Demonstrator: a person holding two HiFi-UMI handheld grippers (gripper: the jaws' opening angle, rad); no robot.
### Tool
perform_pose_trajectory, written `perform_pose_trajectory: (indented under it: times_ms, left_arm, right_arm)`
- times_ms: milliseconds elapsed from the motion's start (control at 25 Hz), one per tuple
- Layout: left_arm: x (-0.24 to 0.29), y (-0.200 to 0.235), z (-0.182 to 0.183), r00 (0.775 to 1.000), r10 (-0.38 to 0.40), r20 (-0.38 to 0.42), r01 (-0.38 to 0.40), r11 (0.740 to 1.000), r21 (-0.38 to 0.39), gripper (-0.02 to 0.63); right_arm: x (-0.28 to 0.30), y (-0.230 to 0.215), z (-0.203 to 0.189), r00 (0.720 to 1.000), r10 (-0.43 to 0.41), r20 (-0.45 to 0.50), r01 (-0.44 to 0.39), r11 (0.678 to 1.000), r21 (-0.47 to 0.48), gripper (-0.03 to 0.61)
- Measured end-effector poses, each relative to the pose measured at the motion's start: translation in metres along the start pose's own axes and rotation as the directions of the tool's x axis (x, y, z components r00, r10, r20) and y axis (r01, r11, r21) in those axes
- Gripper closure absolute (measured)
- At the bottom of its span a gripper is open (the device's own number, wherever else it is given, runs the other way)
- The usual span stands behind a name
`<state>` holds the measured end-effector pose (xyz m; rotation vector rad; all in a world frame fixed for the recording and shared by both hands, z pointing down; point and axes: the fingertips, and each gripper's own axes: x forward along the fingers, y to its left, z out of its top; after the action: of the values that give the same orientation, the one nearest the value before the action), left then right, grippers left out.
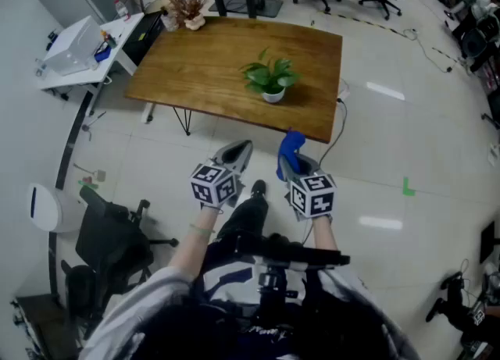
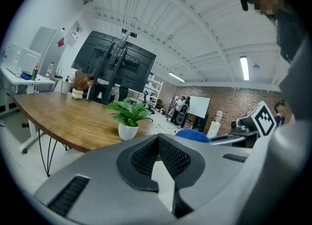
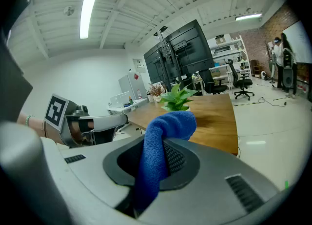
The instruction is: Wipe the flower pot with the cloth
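Right hand-held gripper [image 3: 163, 143] is clamped on the blue cloth [image 3: 168, 121]. The cloth is bunched, standing up past the jaw tips and trailing down between the jaws. Left hand-held gripper [image 2: 158, 138] has its jaws together at the tips with nothing between them.

The white flower pot [image 1: 273, 95] stands upright on the wooden table [image 1: 203, 62], near the table's closer edge. It lies ahead of both hand-held grippers and well apart from them. From the right one it sits straight ahead and a touch left. From the left one it sits ahead and to the right. The right one looks nearer and better lined up, and it already has the cloth.

Both hand-held grippers are short of the table edge, over the floor [image 1: 375, 163]. No contact with the pot yet, so wiping is not started.

The pot holds a green leafy plant [image 1: 269, 73], and the leaves overhang the rim. The next move likely needs a reach forward, coming in low at the pot wall under the leaves.
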<state>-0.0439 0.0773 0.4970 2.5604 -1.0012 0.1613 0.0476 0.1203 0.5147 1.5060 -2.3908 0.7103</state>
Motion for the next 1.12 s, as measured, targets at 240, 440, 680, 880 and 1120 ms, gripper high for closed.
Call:
perform_pose_trajectory:
  times_ms: [240, 440, 680, 880, 1120]
  left_arm:
    - [0.044, 0.042, 0.005, 1.000, -0.025, -0.020, 0.024, 1.000, -0.020, 0.606]
    - [0.088, 0.090, 0.005, 0.996, -0.057, -0.071, 0.052, 0.997, -0.062, 0.606]
    - [0.134, 0.144, 0.003, 0.988, -0.094, -0.120, 0.080, 0.990, -0.116, 0.606]
    - [0.169, 0.161, 0.007, 0.975, -0.159, -0.156, 0.141, 0.983, -0.116, 0.606]
    - [0.182, 0.161, 0.005, 0.958, -0.222, -0.180, 0.195, 0.969, -0.155, 0.606]
  right_arm:
    - [0.051, -0.027, 0.013, 1.000, -0.017, -0.024, 0.017, 1.000, 0.019, 0.520]
    - [0.102, -0.056, 0.026, 0.995, -0.066, -0.070, 0.069, 0.997, 0.044, 0.520]
    - [0.150, -0.098, 0.041, 0.981, -0.148, -0.126, 0.156, 0.986, 0.053, 0.520]
    - [0.173, -0.129, 0.061, 0.963, -0.225, -0.149, 0.230, 0.973, 0.016, 0.520]
    - [0.204, -0.139, 0.078, 0.964, -0.189, -0.189, 0.188, 0.982, -0.021, 0.519]
